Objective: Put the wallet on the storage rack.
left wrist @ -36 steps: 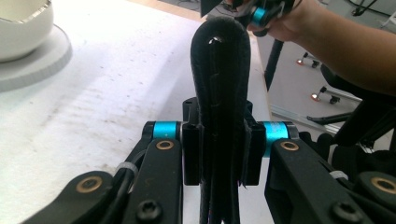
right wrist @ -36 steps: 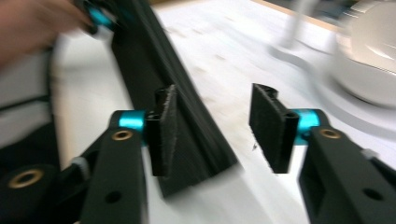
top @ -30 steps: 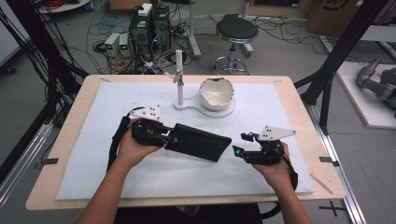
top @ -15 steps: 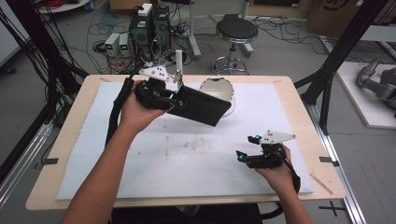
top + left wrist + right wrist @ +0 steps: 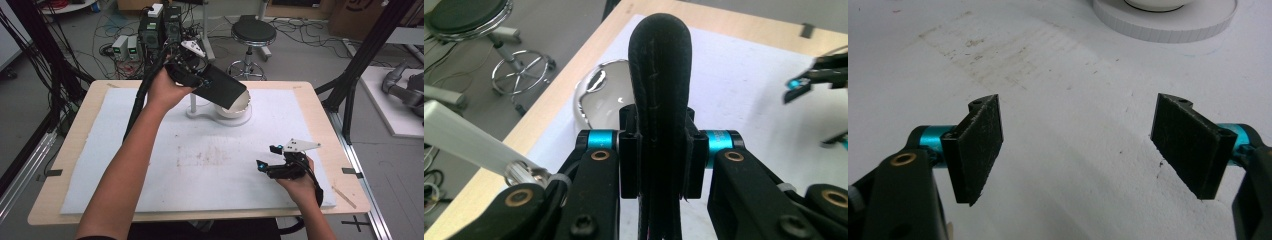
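The left gripper [image 5: 200,75] has its jaws clamped on one short end of a flat black case [image 5: 223,89], up at 12 o'clock over the table [image 5: 300,92]. In the left gripper view the case [image 5: 660,75] runs straight out between the jaws, seen edge-on. The right gripper [image 5: 272,160] sits low at about 5 o'clock near the mat [image 5: 125,150], fingers [image 5: 979,145] spread wide with nothing between them; they have just been opening.

The case's far end hangs right above the white bowl [image 5: 239,106], which sits on a round white base [image 5: 220,117] with a thin upright post [image 5: 193,102] beside it.

Risks from here, as I judge it: the grip is on one end only, so the long free end acts as a lever. A quick swing could let the case pivot or slide out of the pads and drop onto the bowl. The low far corner could also clip the bowl's rim and tip it off the base. The post is close under the hand, so a careless lowering might knock it. And the right gripper is well apart, no help if the case slips.

Orientation: the long axis runs from the left gripper toward about 4 o'clock in the high view, tilted downward, free end toward the bowl.
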